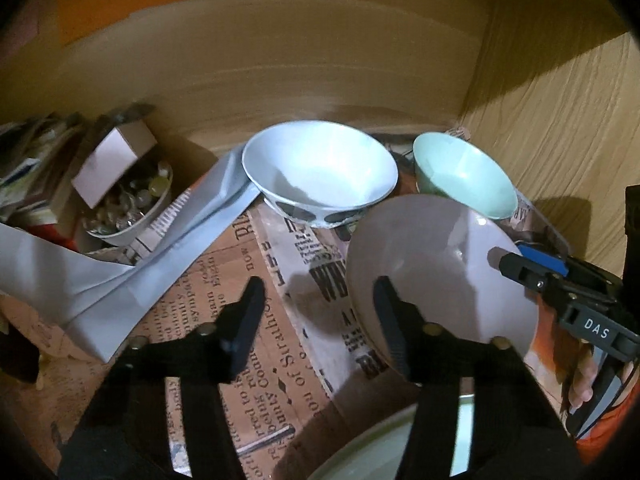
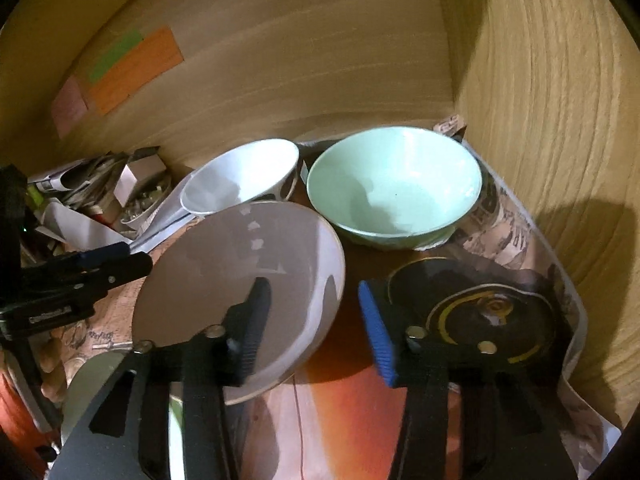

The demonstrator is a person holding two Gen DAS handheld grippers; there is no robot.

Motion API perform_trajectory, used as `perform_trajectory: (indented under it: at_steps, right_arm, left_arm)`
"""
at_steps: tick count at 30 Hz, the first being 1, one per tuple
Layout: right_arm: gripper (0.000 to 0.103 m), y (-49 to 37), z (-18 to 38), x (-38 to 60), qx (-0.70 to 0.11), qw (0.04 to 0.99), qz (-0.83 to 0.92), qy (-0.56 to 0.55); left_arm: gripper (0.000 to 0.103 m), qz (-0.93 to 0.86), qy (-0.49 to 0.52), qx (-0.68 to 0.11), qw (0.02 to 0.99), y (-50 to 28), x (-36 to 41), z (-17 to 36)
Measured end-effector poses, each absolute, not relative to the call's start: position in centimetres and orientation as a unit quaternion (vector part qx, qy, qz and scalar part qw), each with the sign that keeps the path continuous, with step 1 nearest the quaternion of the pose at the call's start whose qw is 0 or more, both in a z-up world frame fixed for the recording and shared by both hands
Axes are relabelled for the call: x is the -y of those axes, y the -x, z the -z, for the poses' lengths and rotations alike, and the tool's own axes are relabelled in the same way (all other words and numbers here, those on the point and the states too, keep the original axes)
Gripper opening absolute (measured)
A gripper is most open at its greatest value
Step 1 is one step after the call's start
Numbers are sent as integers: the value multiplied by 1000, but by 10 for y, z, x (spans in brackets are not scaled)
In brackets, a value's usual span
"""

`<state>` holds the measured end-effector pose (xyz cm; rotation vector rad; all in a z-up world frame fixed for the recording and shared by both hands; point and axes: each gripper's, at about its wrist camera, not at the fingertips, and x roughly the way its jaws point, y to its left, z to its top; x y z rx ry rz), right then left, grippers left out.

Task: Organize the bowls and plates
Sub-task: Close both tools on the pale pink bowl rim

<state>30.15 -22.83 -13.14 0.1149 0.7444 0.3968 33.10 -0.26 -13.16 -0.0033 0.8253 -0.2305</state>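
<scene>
left tongs (image 1: 320,312) up close, spread wide, one finger over the tilted grey plate (image 1: 436,272), nothing gripped. right tongs (image 2: 316,320) are wide too, straddling the plate's rim without pinching it. the plate leans above the newspaper lining (image 1: 256,344) of the wooden shelf. behind it sits the white bowl (image 1: 320,172), then the smaller mint bowl (image 1: 464,172) beside it, near the corner.

Dim, warm yellow light inside the wooden cabinet (image 2: 540,120), coming from behind the cameras; hard shadows fall on the right wall and across the newspaper lining (image 1: 256,320). Small glare spots on the pink plate (image 2: 240,280); bowl interiors are washed pale. Strong fisheye bending with black vignette corners; soft, slightly smeared detail throughout.
</scene>
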Motion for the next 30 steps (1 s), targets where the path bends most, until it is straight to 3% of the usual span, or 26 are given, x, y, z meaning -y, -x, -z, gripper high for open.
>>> perform_trajectory:
  at_steps: [4, 6, 14, 30]
  right_arm:
    - [33, -306, 140, 227, -377, 903, -198, -62]
    - [24, -309, 147, 224, -386, 897, -204, -63]
    - [24, -308, 151, 224, -380, 900, -204, -62]
    - [23, -296, 131, 217, -356, 910, -205, -61]
  left_arm:
    - [34, 133, 18, -416, 900, -337, 3, 137]
    - [28, 145, 25, -419, 896, -338, 2, 138]
    - [11, 169, 7, -439, 883, -344, 20, 147]
    - [11, 139, 7, -423, 895, -330, 19, 140]
